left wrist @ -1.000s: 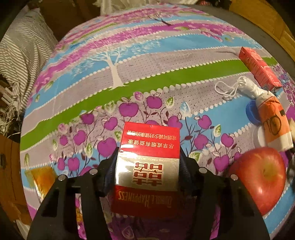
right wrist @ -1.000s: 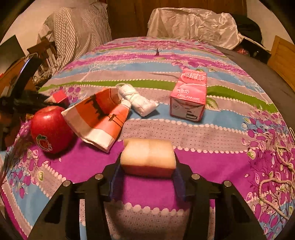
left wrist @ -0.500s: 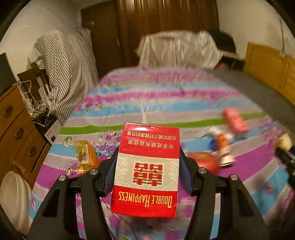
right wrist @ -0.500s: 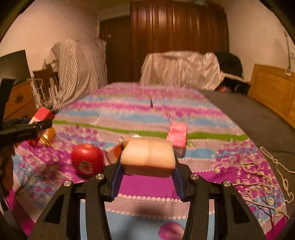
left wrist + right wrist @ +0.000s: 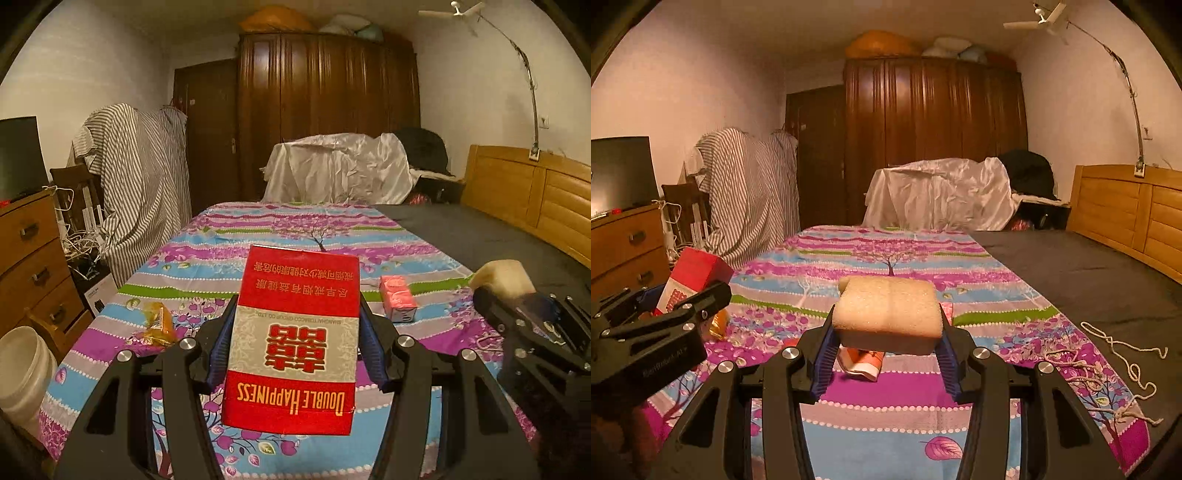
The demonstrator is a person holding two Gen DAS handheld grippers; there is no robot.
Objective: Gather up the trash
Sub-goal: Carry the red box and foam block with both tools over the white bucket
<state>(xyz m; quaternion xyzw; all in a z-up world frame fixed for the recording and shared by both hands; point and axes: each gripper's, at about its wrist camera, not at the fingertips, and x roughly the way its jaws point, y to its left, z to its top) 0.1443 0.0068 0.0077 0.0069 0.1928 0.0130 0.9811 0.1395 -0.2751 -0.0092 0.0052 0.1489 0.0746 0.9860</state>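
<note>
My left gripper (image 5: 295,328) is shut on a red Double Happiness cigarette pack (image 5: 295,339) and holds it up above the bed. The pack also shows in the right wrist view (image 5: 690,277). My right gripper (image 5: 886,332) is shut on a tan sponge (image 5: 888,314), also raised; the sponge shows at the right of the left wrist view (image 5: 502,275). On the flowered bedspread (image 5: 280,236) lie a pink carton (image 5: 399,297), an orange wrapper (image 5: 159,325) and an orange-and-white wrapper (image 5: 864,363), partly hidden under the sponge.
A white bucket (image 5: 22,369) stands at the lower left beside a wooden dresser (image 5: 33,266). White string (image 5: 1108,354) lies on the bed's right side, by a dark grey sheet (image 5: 1089,273). A wardrobe (image 5: 934,140) and a covered chair (image 5: 938,195) stand beyond.
Both grippers have lifted and tilted up from the bedspread with their loads. The views now look level across the room. The apple has dropped out of sight.
</note>
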